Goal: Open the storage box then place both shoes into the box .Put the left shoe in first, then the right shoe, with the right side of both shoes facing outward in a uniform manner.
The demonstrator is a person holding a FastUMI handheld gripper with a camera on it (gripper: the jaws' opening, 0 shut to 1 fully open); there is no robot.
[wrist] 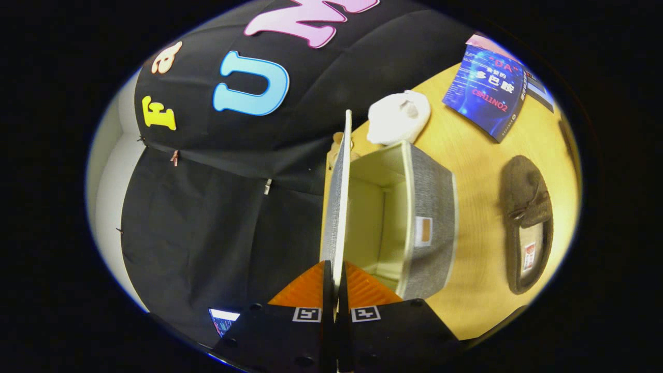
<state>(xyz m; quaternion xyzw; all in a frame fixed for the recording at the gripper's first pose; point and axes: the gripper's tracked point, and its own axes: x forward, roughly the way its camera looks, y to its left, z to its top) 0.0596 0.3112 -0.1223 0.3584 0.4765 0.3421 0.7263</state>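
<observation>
lid (337, 207) of storage box (432, 223) pinched between gripper (335, 282) fingers, raised edge-on

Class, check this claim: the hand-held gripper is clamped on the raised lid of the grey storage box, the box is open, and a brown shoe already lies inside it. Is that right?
One detail is wrong. In the gripper view the hand-held gripper is shut on the raised lid and the grey storage box is open, but the brown shoe lies on the table beside the box, not inside it.
</observation>
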